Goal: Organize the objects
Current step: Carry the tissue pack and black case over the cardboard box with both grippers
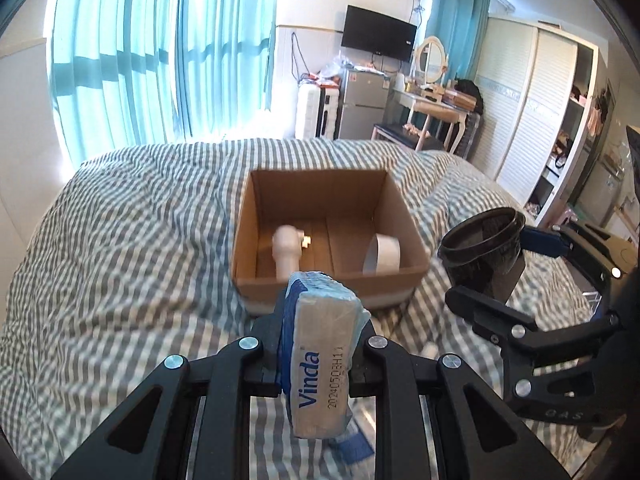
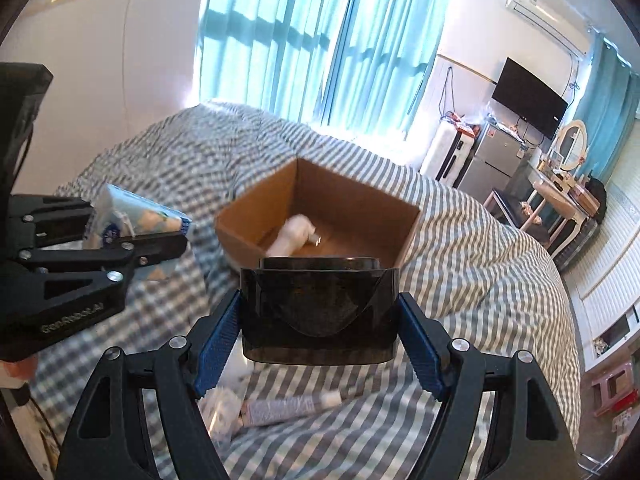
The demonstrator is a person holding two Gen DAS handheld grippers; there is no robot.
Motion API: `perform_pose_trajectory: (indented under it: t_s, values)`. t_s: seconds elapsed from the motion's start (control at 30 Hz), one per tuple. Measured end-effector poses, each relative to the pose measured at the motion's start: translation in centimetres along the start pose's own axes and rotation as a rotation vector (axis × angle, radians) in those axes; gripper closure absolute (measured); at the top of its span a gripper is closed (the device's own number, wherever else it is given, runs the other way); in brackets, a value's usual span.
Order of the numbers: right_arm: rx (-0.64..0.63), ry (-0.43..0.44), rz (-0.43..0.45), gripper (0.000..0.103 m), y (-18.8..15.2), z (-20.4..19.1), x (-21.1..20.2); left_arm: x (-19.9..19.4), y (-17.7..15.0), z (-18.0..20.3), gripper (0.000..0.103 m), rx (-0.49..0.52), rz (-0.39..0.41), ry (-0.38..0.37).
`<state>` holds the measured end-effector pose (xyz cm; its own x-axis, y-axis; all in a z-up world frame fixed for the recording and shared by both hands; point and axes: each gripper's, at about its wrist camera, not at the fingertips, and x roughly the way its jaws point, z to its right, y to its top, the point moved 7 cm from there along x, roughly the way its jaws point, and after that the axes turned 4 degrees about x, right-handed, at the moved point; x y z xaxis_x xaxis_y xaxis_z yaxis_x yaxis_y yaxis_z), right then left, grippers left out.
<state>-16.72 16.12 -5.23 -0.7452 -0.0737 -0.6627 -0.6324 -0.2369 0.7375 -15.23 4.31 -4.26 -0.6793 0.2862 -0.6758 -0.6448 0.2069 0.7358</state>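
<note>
Left wrist view. Left gripper [image 1: 318, 344], nearest the lens, is clamped on a Vinda tissue pack [image 1: 320, 354] held on edge, w/ the printed side facing the camera. Pack sits just short of the cardboard box [image 1: 404, 216], which rests open-topped on the striped bedding [image 1: 120, 248]. Inside the box: a pale bottle [image 1: 286, 250] at the near-left, a white tape roll [image 1: 382, 254] at the near-right. Right of the box, the right gripper [image 1: 492, 276] holds a dark translucent container [image 1: 482, 248] above the bedding.

Right wrist view. Right gripper [image 2: 320, 320], blue-padded fingers [image 2: 218, 340] pressed on both sides of the dark container [image 2: 320, 312], which hangs just in front of the box [image 2: 256, 232], approx. level w/ its near rim. Pale bottle [image 2: 292, 234] shows inside the box. Left of the box, the left gripper [image 2: 132, 236] grips the tissue pack [image 2: 140, 216]. Below the container, on the bedding [image 2: 480, 264]: a grey tube [image 2: 288, 406] and a crumpled white wrapper [image 2: 222, 406], well short of the box.
</note>
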Motion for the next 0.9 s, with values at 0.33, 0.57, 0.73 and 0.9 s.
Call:
perform_pose_trajectory:
  t_s: [0.33, 0.57, 0.73, 0.9]
  values:
    - [0.071, 0.012, 0.010, 0.027, 5.8, 3.8, 6.2, 6.5, 6.8, -1.0, 0.083, 0.021, 0.064, -0.084]
    - [0.130, 0.031, -0.050, 0.027, 7.1, 6.6, 12.7, 12.8, 7.7, -2.5, 0.083, 0.054, 0.004, -0.035]
    - [0.139, 0.037, -0.108, 0.027, 6.4, 7.0, 16.7, 16.0, 6.9, -3.2, 0.083, 0.074, -0.046, -0.021]
    - [0.142, 0.047, -0.146, 0.027, 5.2, 7.1, 19.2, 18.6, 6.3, -3.5, 0.083, 0.076, -0.087, -0.025]
